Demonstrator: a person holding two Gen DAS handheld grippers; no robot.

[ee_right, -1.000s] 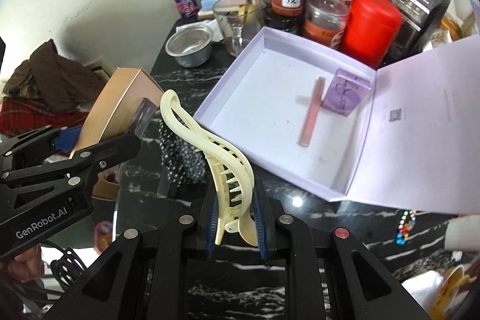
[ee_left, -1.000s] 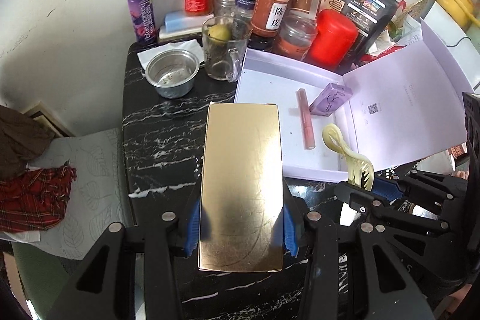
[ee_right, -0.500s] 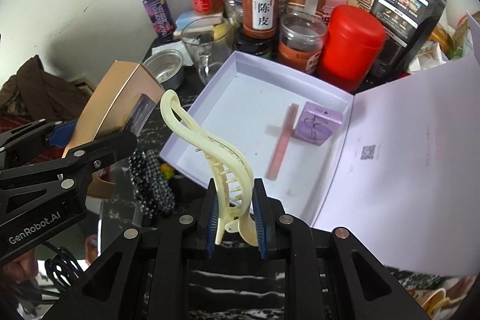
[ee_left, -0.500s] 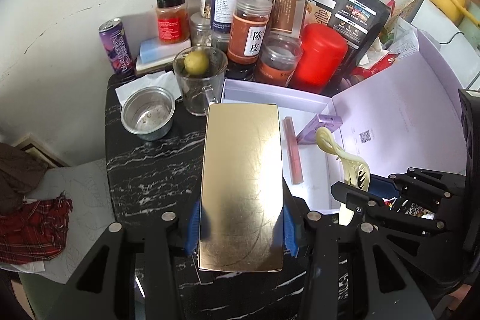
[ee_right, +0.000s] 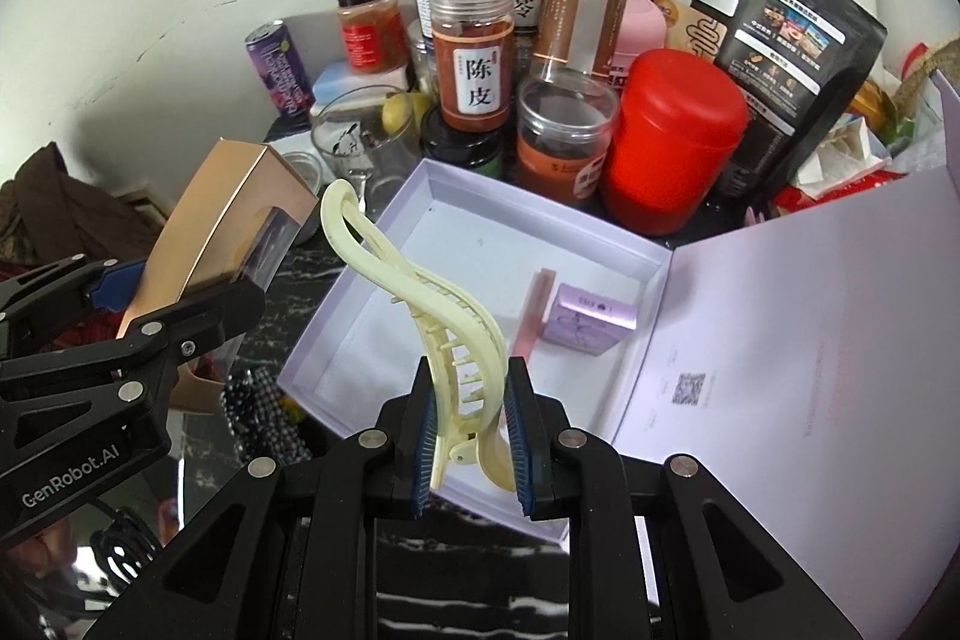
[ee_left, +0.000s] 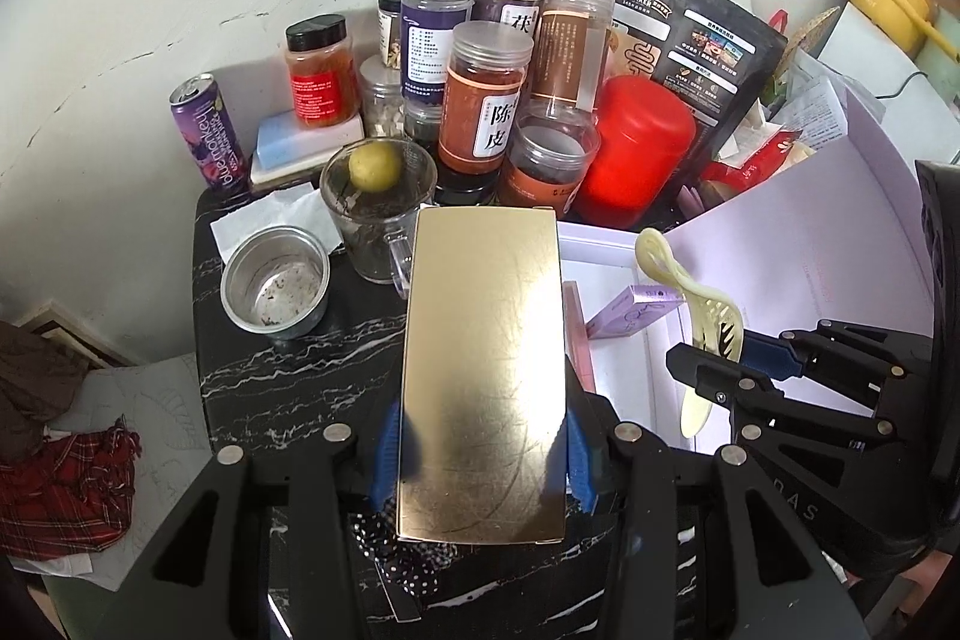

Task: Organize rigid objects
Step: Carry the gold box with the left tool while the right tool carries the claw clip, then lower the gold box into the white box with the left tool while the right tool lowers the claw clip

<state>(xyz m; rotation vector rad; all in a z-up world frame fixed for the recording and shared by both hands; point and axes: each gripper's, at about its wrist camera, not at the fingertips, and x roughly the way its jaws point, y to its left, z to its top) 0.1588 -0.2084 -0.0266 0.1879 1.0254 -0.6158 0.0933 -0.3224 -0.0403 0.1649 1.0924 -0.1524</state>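
Note:
My left gripper [ee_left: 480, 451] is shut on a long gold box [ee_left: 483, 370], held above the black marble table [ee_left: 288, 376] at the left edge of the lavender box [ee_right: 480, 250]. The gold box [ee_right: 204, 238] also shows at the left of the right wrist view. My right gripper [ee_right: 468, 436] is shut on a cream hair claw clip [ee_right: 420, 304], which hangs over the near part of the open lavender box. Inside that box lie a pink tube [ee_right: 531, 316] and a small purple carton [ee_right: 588, 319]. The clip [ee_left: 702, 304] also appears at the right of the left wrist view.
Jars [ee_left: 486, 94], a red canister [ee_left: 642, 154], a black pouch [ee_left: 690, 34], a purple can [ee_left: 207, 133], a glass cup holding a lime [ee_left: 378, 214] and a metal bowl [ee_left: 276, 280] crowd the table's back. The box lid [ee_right: 810, 316] lies open to the right. Polka-dot fabric [ee_right: 264, 412] lies near the front.
Both grippers have moved forward toward the jars with the gold box and the clip still gripped. The clip now hangs over the lavender box's near part.

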